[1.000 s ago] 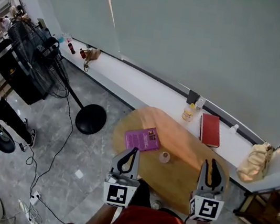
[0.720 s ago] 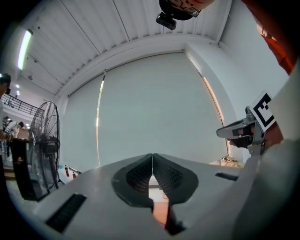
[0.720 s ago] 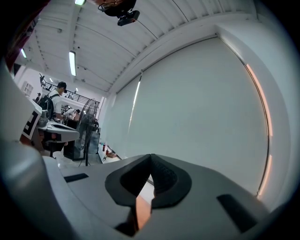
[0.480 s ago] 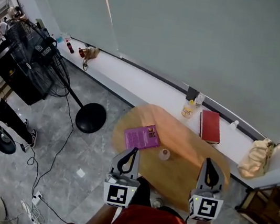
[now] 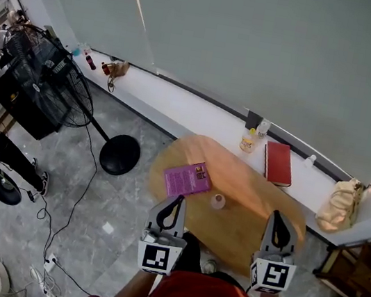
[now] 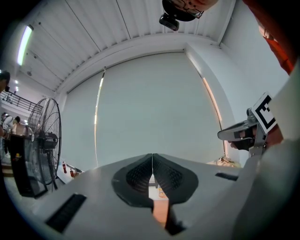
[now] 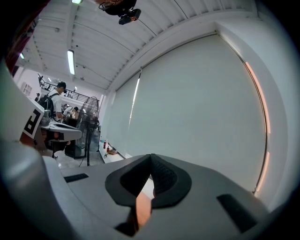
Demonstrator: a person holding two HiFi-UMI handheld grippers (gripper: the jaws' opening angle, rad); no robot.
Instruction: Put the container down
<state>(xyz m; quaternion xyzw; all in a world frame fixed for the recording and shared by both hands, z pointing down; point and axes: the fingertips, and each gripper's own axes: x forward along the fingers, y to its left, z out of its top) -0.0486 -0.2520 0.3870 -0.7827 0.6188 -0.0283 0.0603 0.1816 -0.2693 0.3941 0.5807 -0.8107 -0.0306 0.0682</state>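
A small pale container (image 5: 218, 201) stands upright on the round wooden table (image 5: 242, 231), just right of a purple book (image 5: 188, 180). My left gripper (image 5: 178, 199) hovers at the table's near left edge with its jaws pressed together and nothing between them; in the left gripper view the left gripper (image 6: 152, 161) shows its pads meeting. My right gripper (image 5: 278, 214) is over the table's near right part, also shut and empty, as the right gripper view shows for the right gripper (image 7: 151, 161). The container sits between the two grippers, apart from both.
A red book (image 5: 279, 163) and a yellow jar (image 5: 247, 144) lie on the white ledge behind the table, with a beige bag (image 5: 339, 205) further right. A standing fan with a black round base (image 5: 120, 156) and floor cables are at left. A wooden shelf (image 5: 355, 271) is at right.
The right gripper's jaws, apart a second ago, have closed on nothing. Both grippers stay where they were; the view has shifted slightly.
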